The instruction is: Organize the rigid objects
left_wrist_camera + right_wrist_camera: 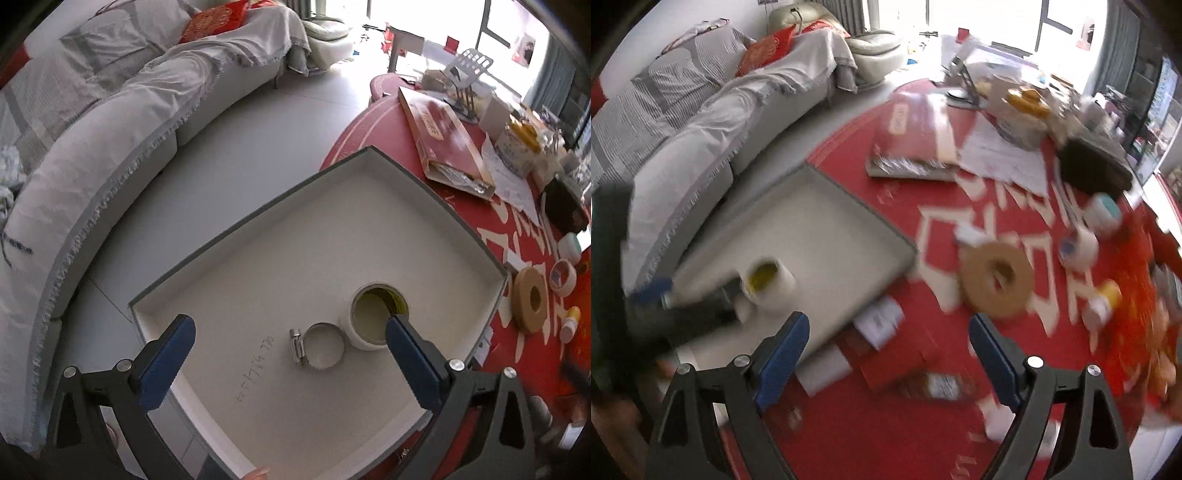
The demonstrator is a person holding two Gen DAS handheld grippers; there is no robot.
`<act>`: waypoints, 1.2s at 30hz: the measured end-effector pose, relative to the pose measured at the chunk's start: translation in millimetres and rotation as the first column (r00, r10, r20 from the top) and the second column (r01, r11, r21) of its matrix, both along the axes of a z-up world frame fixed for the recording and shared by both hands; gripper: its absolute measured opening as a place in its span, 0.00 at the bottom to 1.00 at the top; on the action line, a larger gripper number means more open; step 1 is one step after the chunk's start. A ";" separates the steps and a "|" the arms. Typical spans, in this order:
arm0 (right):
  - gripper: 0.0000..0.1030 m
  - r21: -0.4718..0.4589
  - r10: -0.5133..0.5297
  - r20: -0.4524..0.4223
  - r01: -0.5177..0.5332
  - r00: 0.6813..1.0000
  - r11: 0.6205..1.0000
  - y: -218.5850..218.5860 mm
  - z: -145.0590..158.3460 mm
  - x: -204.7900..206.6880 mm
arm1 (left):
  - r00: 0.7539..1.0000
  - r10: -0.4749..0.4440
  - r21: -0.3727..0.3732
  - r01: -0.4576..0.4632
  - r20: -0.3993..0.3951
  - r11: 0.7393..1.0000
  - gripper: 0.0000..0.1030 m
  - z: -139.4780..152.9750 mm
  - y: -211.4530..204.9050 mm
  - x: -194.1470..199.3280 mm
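Worktop [886,435]: red cloth, cluttered.
Tray [436,206]: shallow grey-rimmed box lid on worktop's near-left edge; landmark for all below.
Brown tape roll [997,280]: lying flat, just right of tray, outside.
White tape roll [369,317]: upright inside tray, near its right wall.
Hose clamp [317,345]: metal band w/ screw, inside tray, touching white roll's left side.
Left gripper [288,339]: over tray, fingers apart, empty; right finger [410,354] at white roll's rim.
Right gripper [886,339]: over worktop just right of tray, fingers apart, empty; view blurred.
Step, est.: two items binned, fetching next. Next move likely needs right gripper to straddle brown roll, close, carry into tray.
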State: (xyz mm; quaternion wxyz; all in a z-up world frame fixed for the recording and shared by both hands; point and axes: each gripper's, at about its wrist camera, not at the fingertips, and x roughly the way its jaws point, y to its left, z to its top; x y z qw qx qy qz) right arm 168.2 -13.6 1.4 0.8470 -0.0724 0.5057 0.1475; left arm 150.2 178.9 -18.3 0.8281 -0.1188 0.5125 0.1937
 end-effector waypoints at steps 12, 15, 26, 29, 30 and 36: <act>0.86 -0.090 0.242 -0.083 -0.249 0.967 0.964 32.4 -52.2 -8.5 | 0.998 0.036 -0.029 -0.035 0.048 0.999 1.00 19.5 5.2 -29.4; 0.86 -0.113 0.351 -0.083 -0.359 0.933 0.926 46.2 -57.4 -15.0 | 0.997 0.044 -0.033 -0.042 0.056 0.999 1.00 22.2 6.9 -36.6; 0.50 -0.171 0.461 -0.132 -0.479 0.877 0.861 71.7 -77.7 -20.9 | 0.995 0.086 -0.045 -0.084 0.043 0.995 1.00 19.9 11.6 -56.8; 0.50 -0.176 0.479 -0.142 -0.499 0.866 0.849 71.9 -77.9 -29.3 | 0.995 0.093 -0.034 -0.091 0.045 0.995 1.00 19.6 11.3 -63.1; 0.50 -0.174 0.490 -0.147 -0.510 0.859 0.842 71.1 -78.1 -34.4 | 0.995 0.090 -0.037 -0.089 0.042 0.995 1.00 18.9 11.0 -65.3; 0.50 -0.173 0.552 -0.180 -0.579 0.814 0.797 61.8 -77.1 -78.0 | 0.998 0.056 -0.025 -0.055 0.027 0.998 1.00 14.0 1.3 -78.3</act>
